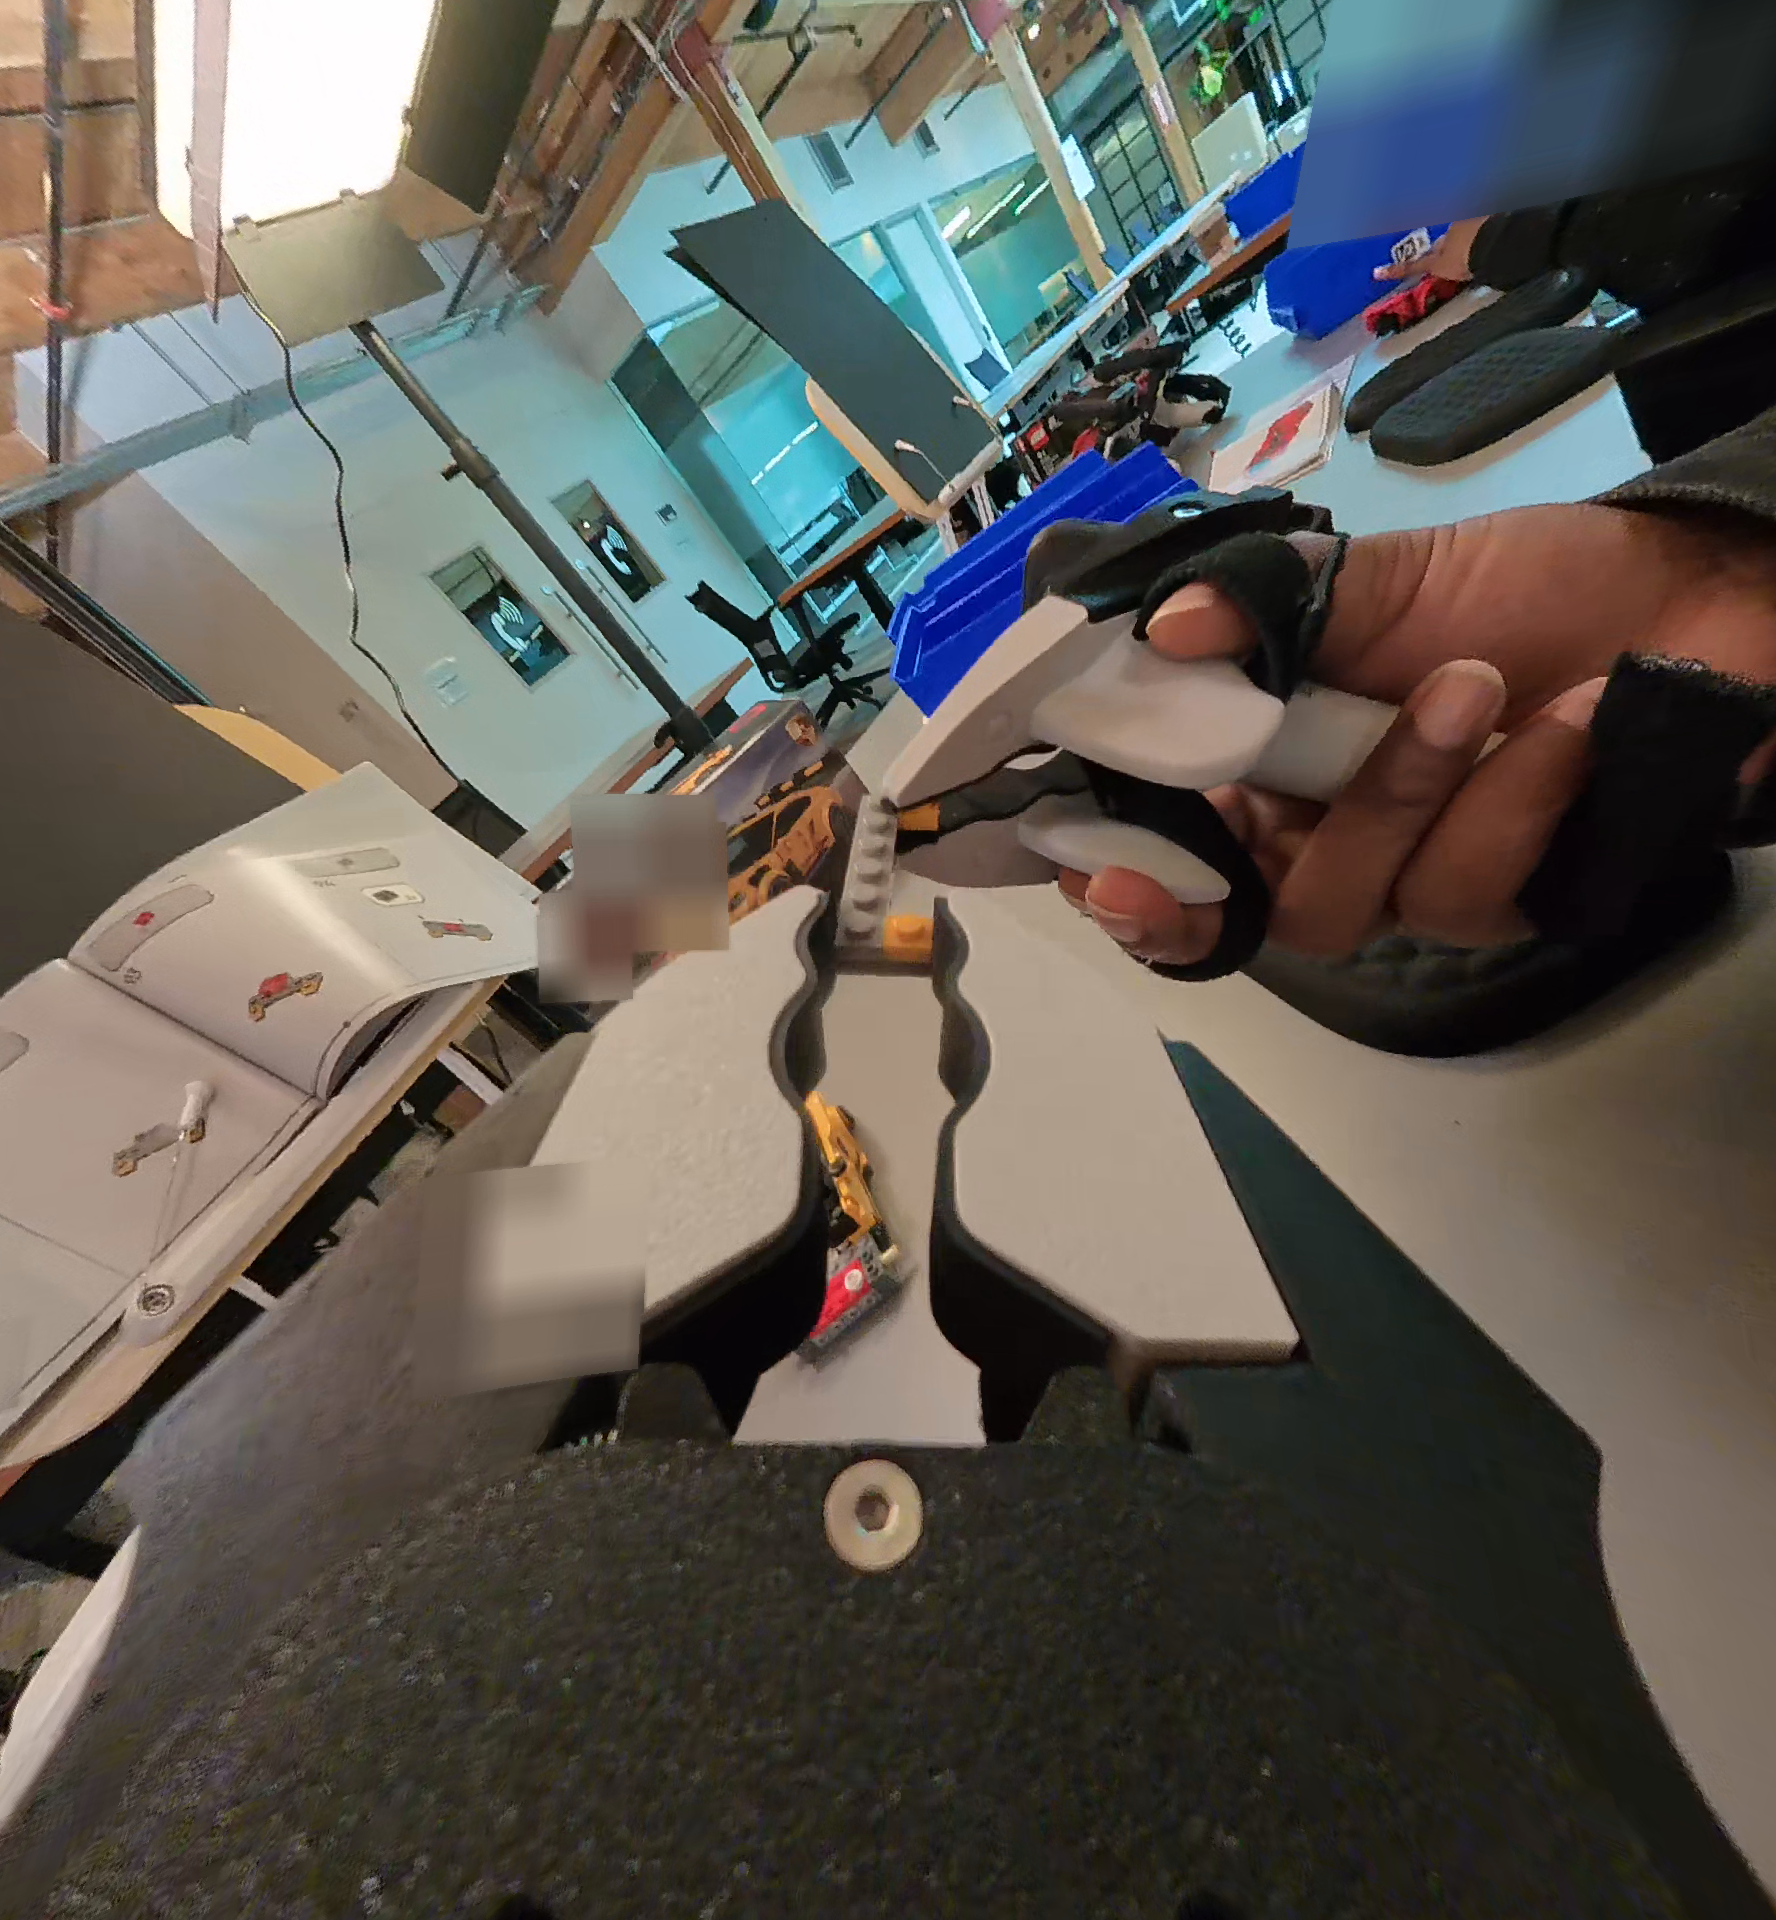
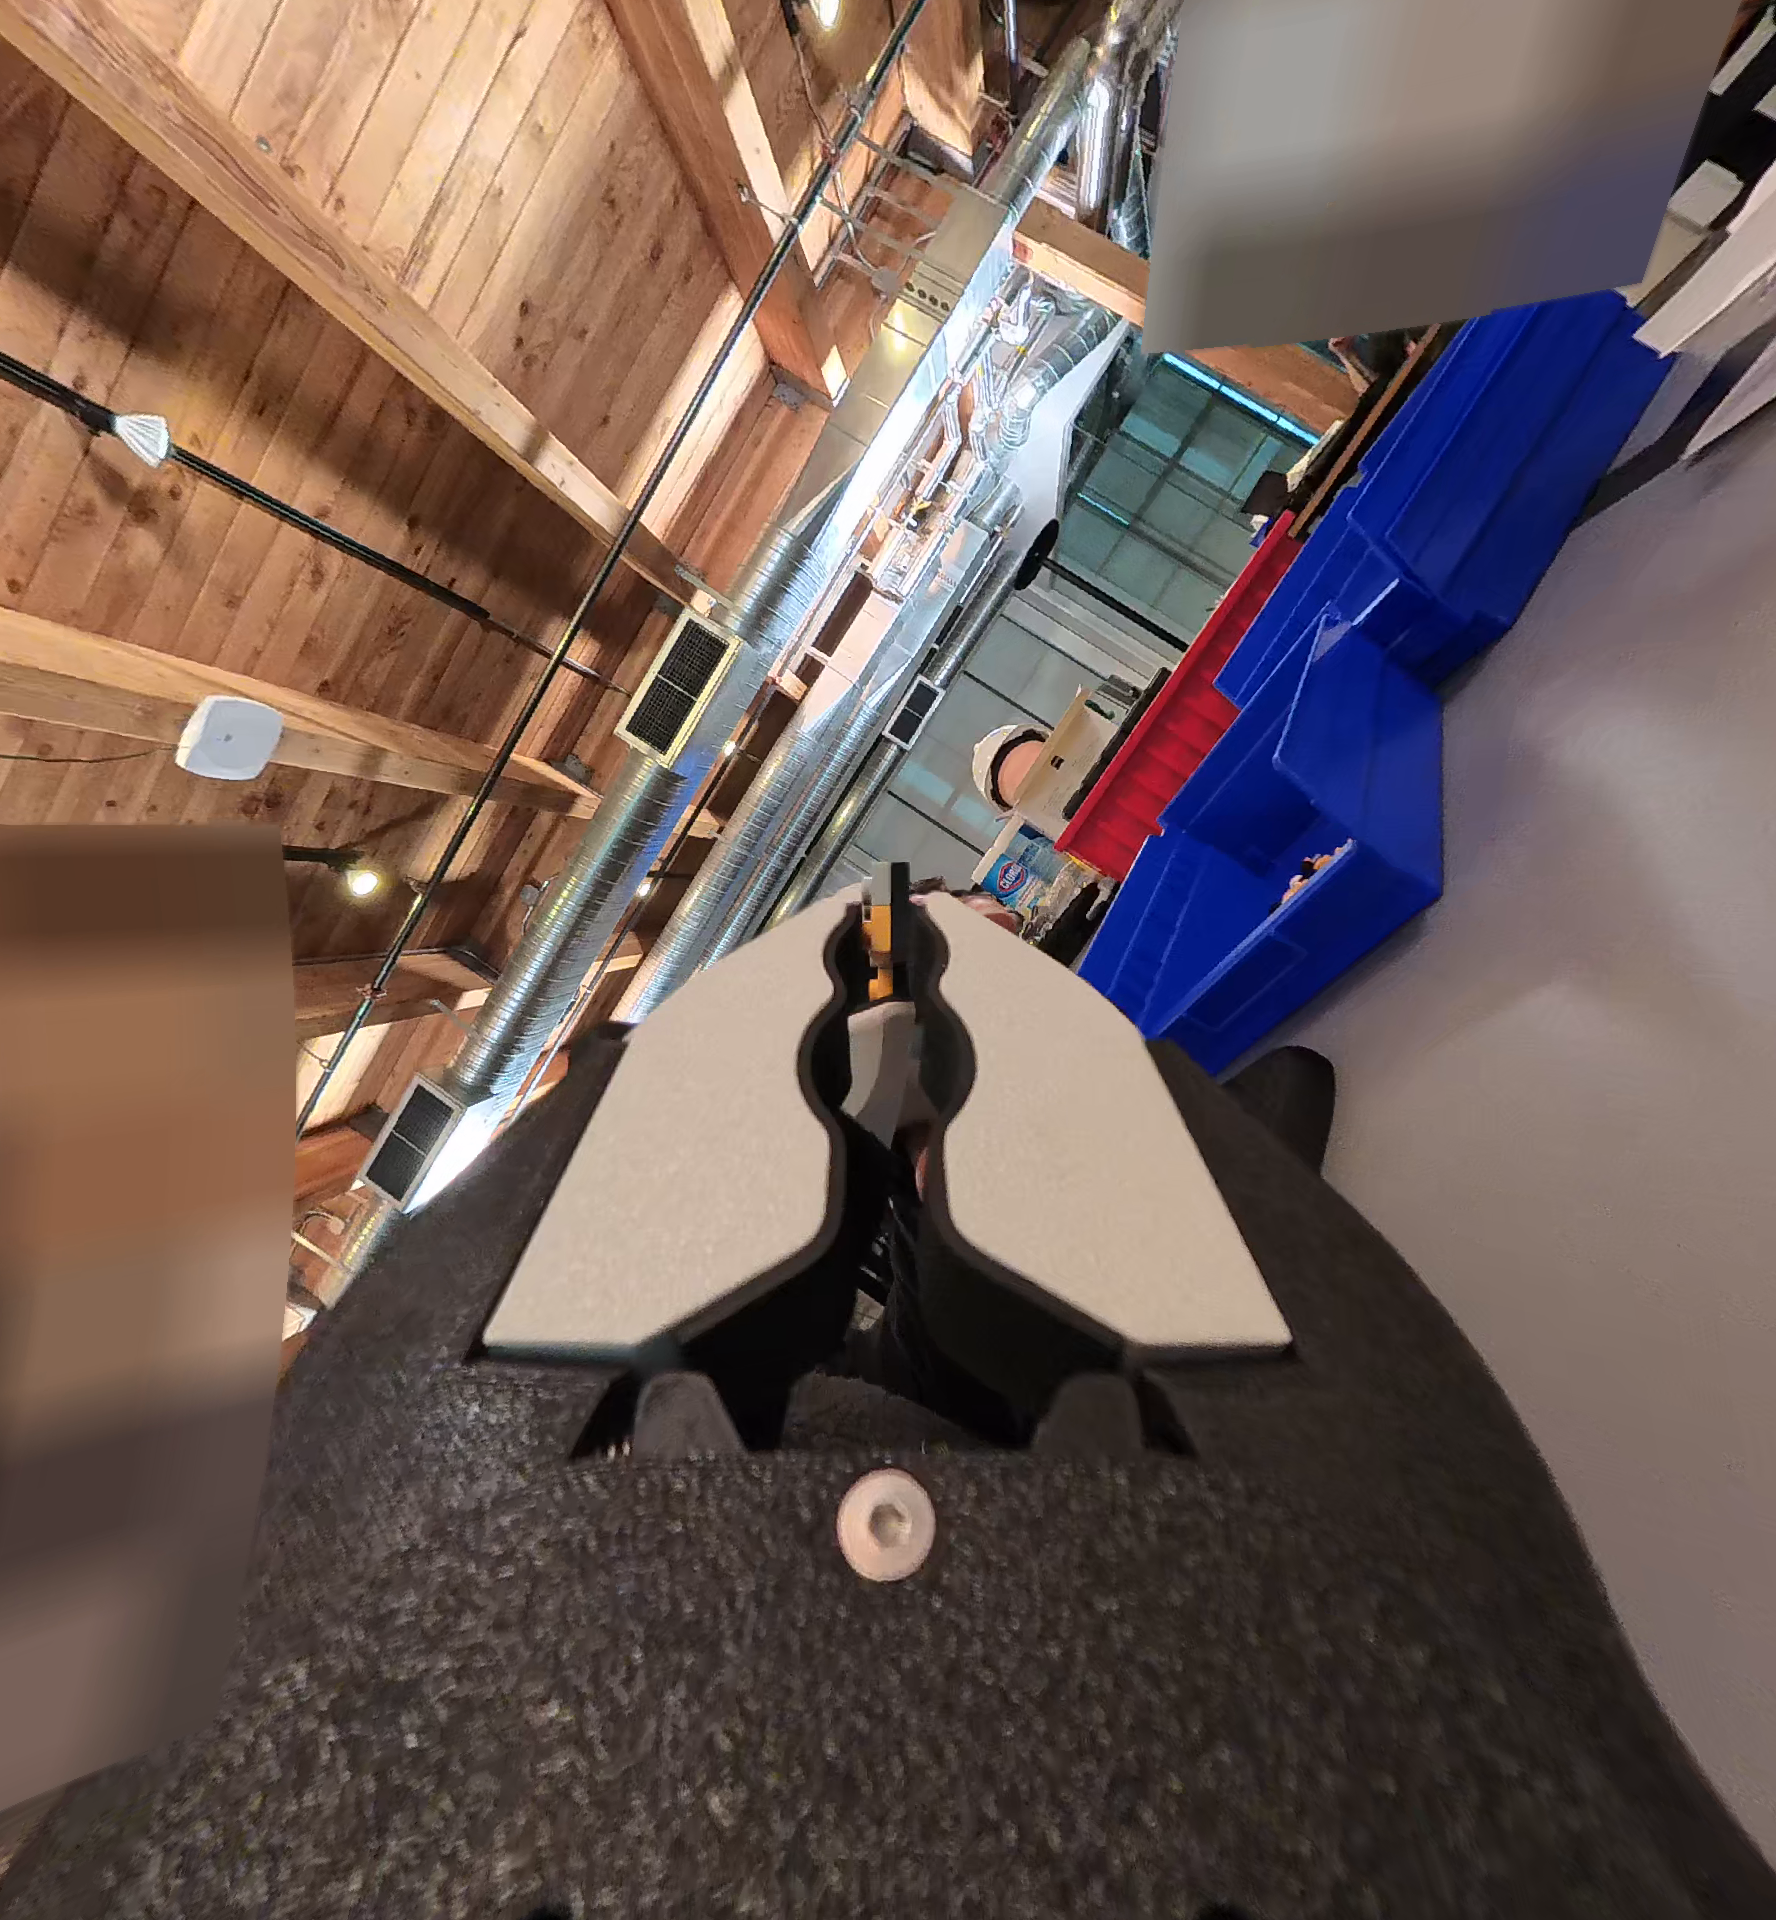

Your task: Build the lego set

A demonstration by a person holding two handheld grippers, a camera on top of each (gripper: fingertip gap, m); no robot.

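Observation:
My left gripper (image 1: 882, 920) is shut on a grey studded Lego plate (image 1: 868, 873) that carries a small orange piece (image 1: 907, 928), and holds it upright above the table. My right gripper (image 1: 905, 816), seen in the left wrist view as a white pincer in a gloved hand, pinches a small orange-and-black piece against the plate's top end. In the right wrist view the right gripper (image 2: 886, 925) is shut on that orange piece (image 2: 876, 951), with the plate edge-on beyond. A partly built orange and red car chassis (image 1: 848, 1216) lies on the table below.
An open instruction booklet (image 1: 188, 1039) lies at the left. A Lego box with an orange car (image 1: 780, 821) stands behind the plate. Blue bins (image 1: 1029, 582) (image 2: 1383, 727) and a red bin (image 2: 1164, 727) line the table's far side. Another person's hand holds a red model (image 1: 1403, 301). The tips of both grippers are at nearly the same place.

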